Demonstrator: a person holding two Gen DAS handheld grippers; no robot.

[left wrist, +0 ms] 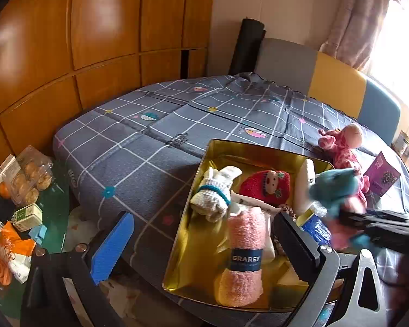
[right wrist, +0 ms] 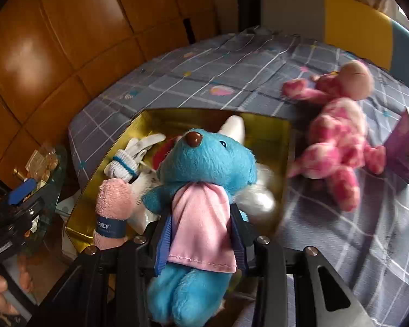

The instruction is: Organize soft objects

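Observation:
A gold tin box (left wrist: 218, 147) (right wrist: 259, 125) sits on the bed. It holds a rolled pink towel (left wrist: 245, 245) (right wrist: 111, 199), white socks (left wrist: 215, 193) (right wrist: 128, 160), a red plush (left wrist: 267, 185), a white pack and a blue tissue pack (left wrist: 319, 229). My right gripper (right wrist: 201, 218) is shut on a blue plush bear (right wrist: 204, 169) in a pink bib, above the box's right end; the bear looks blurred in the left wrist view (left wrist: 335, 188). My left gripper (left wrist: 204, 248) is open and empty, over the box's near left part. A pink spotted plush (right wrist: 338, 141) (left wrist: 343, 147) lies on the bed right of the box.
The grey checked bed (left wrist: 150, 141) runs to a headboard (left wrist: 335, 81) and wooden wardrobe (left wrist: 68, 41). A purple box (right wrist: 406, 147) (left wrist: 384, 174) lies right of the pink plush. A glass side table (left wrist: 54, 190) on the left holds food packs and clutter.

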